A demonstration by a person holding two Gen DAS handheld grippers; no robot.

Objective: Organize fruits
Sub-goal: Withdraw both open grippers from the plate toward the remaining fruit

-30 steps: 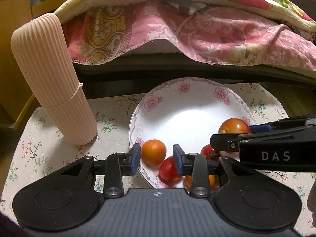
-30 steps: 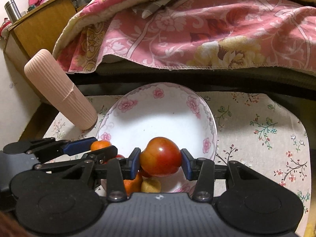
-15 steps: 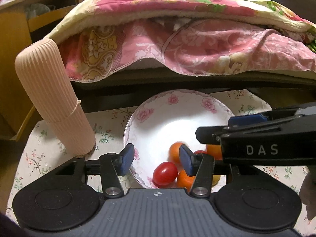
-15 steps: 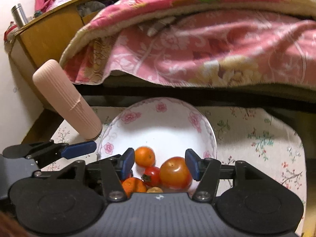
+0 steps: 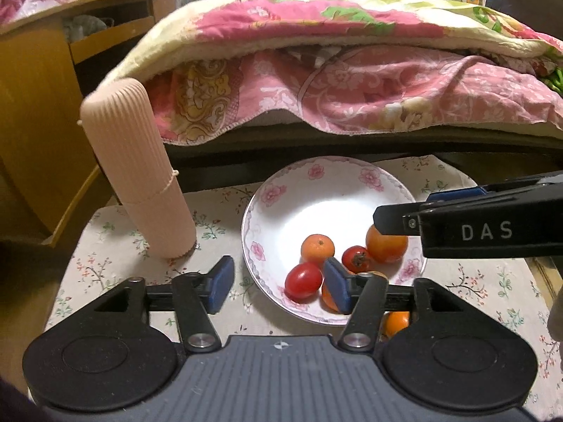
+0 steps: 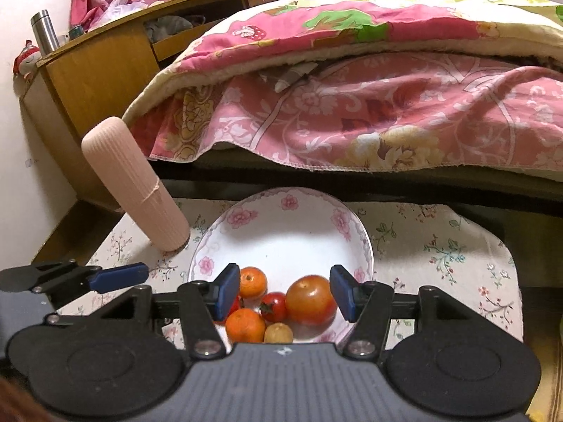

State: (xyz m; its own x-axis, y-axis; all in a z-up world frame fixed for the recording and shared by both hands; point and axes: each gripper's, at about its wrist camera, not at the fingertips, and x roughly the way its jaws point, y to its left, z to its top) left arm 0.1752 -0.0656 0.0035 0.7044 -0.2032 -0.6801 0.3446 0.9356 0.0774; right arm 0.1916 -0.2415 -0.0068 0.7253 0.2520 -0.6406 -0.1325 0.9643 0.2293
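A white floral plate (image 5: 281, 190) (image 6: 281, 211) holds several fruits at its near side: a large red-orange tomato (image 6: 310, 300) (image 5: 385, 246), small oranges (image 6: 251, 281) (image 5: 317, 248), cherry tomatoes (image 5: 303, 280) (image 6: 276, 306) and a small brown fruit (image 6: 278, 333). My left gripper (image 5: 279, 288) is open and empty over the plate's near left rim. My right gripper (image 6: 284, 292) is open and empty, just above the fruits; it shows side-on in the left wrist view (image 5: 397, 218).
A tall ribbed pink cylinder (image 5: 137, 176) (image 6: 137, 186) stands left of the plate on the floral tablecloth (image 6: 440, 246). A bed with pink quilts (image 5: 352, 81) lies behind. A wooden cabinet (image 6: 98, 70) stands at the back left.
My right gripper opened and let the large tomato go onto the plate, then both grippers rose and drew back. The left gripper opened wider.
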